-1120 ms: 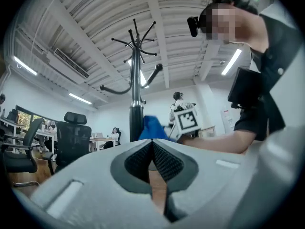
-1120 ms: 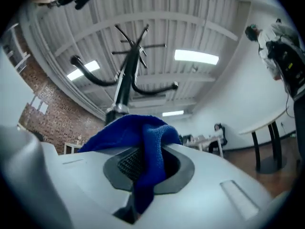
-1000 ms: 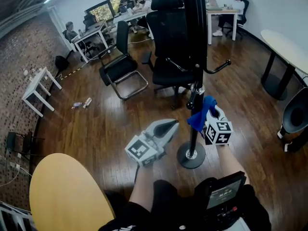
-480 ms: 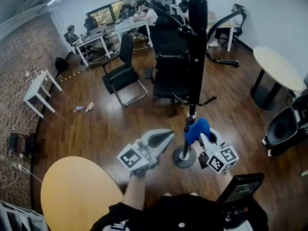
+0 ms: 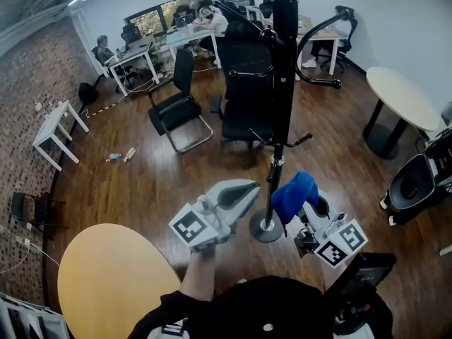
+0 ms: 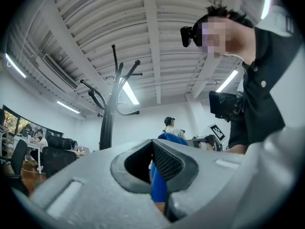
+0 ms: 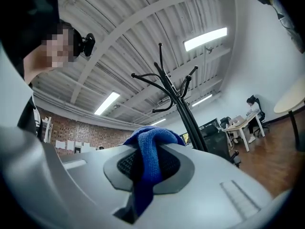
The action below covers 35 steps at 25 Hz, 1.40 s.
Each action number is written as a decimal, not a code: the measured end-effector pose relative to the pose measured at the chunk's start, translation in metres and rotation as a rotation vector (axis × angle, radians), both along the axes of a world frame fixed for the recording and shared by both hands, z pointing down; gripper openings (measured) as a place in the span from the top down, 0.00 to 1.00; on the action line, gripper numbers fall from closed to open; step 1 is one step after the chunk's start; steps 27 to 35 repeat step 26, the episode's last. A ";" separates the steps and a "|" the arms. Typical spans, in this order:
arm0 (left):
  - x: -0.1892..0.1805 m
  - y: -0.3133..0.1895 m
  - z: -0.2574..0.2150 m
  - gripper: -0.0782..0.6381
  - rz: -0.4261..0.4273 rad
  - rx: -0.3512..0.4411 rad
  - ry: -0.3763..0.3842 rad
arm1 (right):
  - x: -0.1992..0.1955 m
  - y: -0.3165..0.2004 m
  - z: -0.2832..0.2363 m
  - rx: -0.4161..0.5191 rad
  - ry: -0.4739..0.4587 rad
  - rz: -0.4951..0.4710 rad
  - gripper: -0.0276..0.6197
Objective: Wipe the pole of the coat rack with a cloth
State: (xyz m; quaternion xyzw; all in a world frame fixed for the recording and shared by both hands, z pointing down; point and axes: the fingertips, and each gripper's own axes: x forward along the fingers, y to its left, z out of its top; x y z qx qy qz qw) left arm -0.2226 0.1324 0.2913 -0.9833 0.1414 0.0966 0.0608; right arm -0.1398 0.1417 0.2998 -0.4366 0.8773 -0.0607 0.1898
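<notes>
The black coat rack pole (image 5: 280,83) rises from a round base (image 5: 266,229) on the wooden floor, with curved hooks partway up. My right gripper (image 5: 302,202) is shut on a blue cloth (image 5: 293,193), bunched just right of the pole's lower section; whether it touches the pole I cannot tell. My left gripper (image 5: 248,188) hangs left of the pole, shut and holding nothing. In the right gripper view the blue cloth (image 7: 150,159) is pinched in the right gripper (image 7: 147,168), with the rack (image 7: 183,111) beyond. From the left gripper (image 6: 152,151), the rack (image 6: 108,123) stands at left.
Black office chairs (image 5: 244,90) stand behind the rack. A round yellow table (image 5: 106,281) is at the near left and a pale round table (image 5: 399,97) at the right. A black device (image 5: 417,182) sits on the floor at far right. People sit at desks (image 5: 141,48) far back.
The right gripper and the cloth have dropped down the pole and come nearer to me. The head view has tilted up, so more of the rack shows. The left gripper stays shut beside the pole.
</notes>
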 end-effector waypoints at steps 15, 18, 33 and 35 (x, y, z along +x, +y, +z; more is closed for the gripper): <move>0.007 0.003 -0.007 0.89 0.011 0.024 -0.003 | 0.000 0.007 -0.009 0.016 0.006 0.004 0.92; 0.007 0.004 -0.007 0.89 0.014 0.020 -0.007 | -0.001 0.008 -0.010 0.016 0.007 0.003 0.92; 0.009 0.002 -0.007 0.89 0.012 0.022 -0.010 | 0.002 0.009 -0.010 0.012 -0.003 0.003 0.92; 0.009 0.002 -0.007 0.89 0.012 0.022 -0.010 | 0.002 0.009 -0.010 0.012 -0.003 0.003 0.92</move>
